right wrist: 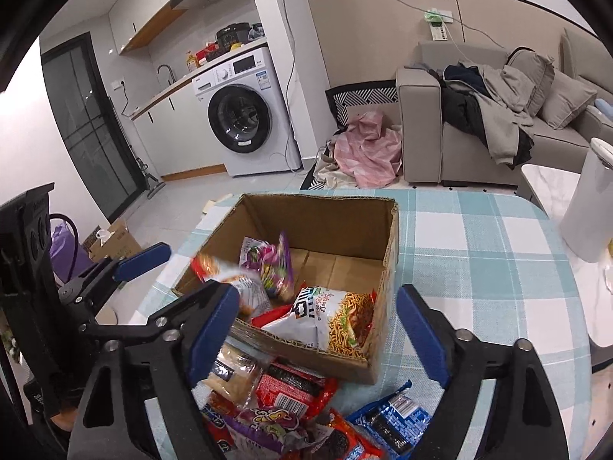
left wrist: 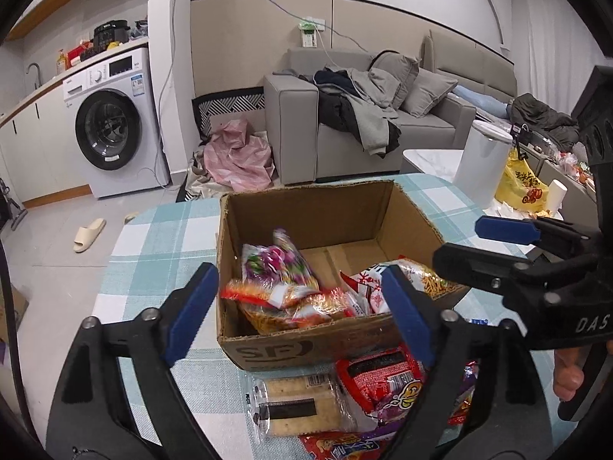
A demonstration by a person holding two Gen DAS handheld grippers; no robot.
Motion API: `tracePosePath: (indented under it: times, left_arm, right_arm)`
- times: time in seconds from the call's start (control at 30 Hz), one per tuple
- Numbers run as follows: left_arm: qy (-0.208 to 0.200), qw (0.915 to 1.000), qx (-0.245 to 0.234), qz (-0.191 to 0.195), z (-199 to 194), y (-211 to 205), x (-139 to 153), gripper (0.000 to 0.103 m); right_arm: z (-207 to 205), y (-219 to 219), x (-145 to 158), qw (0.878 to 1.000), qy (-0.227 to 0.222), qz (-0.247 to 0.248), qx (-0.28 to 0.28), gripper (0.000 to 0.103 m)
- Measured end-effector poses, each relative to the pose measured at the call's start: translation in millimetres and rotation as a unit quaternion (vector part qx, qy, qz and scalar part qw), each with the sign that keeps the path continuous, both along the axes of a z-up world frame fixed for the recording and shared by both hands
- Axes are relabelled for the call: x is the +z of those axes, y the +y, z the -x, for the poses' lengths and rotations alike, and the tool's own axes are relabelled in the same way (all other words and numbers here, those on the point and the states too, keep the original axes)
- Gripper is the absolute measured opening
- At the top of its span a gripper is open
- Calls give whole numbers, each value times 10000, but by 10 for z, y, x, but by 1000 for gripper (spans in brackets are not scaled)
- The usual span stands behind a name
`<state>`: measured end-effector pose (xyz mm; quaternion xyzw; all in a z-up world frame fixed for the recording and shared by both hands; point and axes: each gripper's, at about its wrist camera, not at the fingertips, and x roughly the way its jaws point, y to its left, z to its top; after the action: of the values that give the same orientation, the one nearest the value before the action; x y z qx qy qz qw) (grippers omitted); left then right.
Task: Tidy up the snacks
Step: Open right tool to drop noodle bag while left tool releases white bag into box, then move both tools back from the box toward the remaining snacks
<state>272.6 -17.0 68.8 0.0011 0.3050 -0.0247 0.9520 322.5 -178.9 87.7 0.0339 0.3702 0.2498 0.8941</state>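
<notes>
An open cardboard box (left wrist: 318, 341) stands on the checked tablecloth (left wrist: 161, 241) and holds several snack bags, among them a purple-green bag (left wrist: 276, 264) and a noodle-print bag (right wrist: 337, 318). My left gripper (left wrist: 299, 310) is open and empty, just in front of the box's near wall. My right gripper (right wrist: 318, 329) is open and empty over the box's near right corner; it shows in the left wrist view (left wrist: 479, 245) too. Loose snacks lie in front of the box: a cracker pack (left wrist: 299, 402), a red packet (left wrist: 379, 379) and a blue packet (right wrist: 394, 421).
A white cylindrical bin (left wrist: 482, 161) and a yellow bag (left wrist: 521, 184) stand to the right of the table. A grey sofa with clothes (left wrist: 360, 115), a pink cloth on the floor (left wrist: 237, 153) and a washing machine (left wrist: 111, 122) lie beyond the table's far edge.
</notes>
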Motion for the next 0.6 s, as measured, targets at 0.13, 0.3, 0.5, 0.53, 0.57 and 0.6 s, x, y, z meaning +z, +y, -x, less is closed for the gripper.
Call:
tracePosePath:
  times: [0.13, 0.3, 0.5, 0.53, 0.57, 0.6]
  left_arm:
    - [-6, 10000, -75, 33, 141, -19, 37, 93]
    - [-173, 9998, -49, 79, 433, -18, 92, 102]
    - [-207, 9996, -44, 188, 734, -13, 179, 102]
    - [-206, 9996, -34, 182, 784, -15, 186, 102]
    - [-209, 9996, -29, 183, 830, -17, 194, 102]
    - [-213, 9996, -33, 189, 871, -16, 203, 102]
  right_arm:
    - [119, -114, 64, 9999, -27, -133, -61, 96]
    - [277, -223, 98, 9998, -95, -131, -81, 103]
    - [438, -326, 76, 9998, -109, -120, -97, 103]
    - [457, -341, 67, 9998, -99, -116, -94, 103]
    - [492, -355, 61, 9998, -100, -120, -110, 103]
    - [517, -375, 51, 9998, -104, -129, -114, 103]
